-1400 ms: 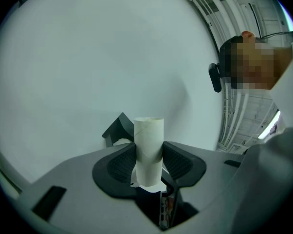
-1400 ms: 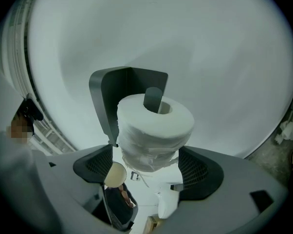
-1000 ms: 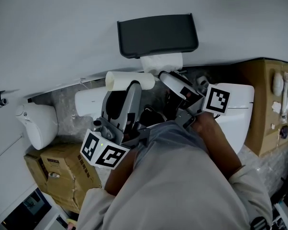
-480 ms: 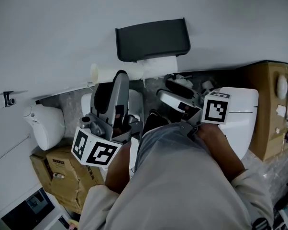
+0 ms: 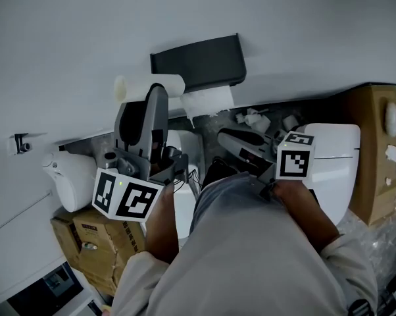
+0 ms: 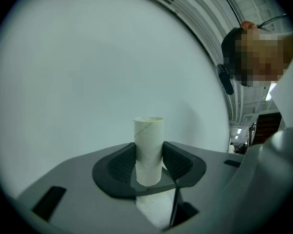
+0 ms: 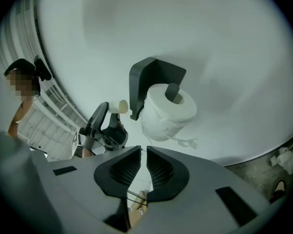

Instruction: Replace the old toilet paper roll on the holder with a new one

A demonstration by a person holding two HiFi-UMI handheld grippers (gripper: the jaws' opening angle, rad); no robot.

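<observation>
Cardboard tube (image 6: 148, 130) off; new roll (image 7: 168, 108) hangs on the black holder (image 7: 154, 74).
Left tool (image 6: 149, 162) clamps the tube beside it, probably for discarding; right tool (image 7: 146, 167) has just been closing its jaws on nothing, roll seemingly delivered.

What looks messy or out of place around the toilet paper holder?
The roll on the holder has a loose, ragged tail hanging crumpled beneath it, and crumpled paper scraps lie on the floor beside the toilet. Nothing else stands out.
</observation>
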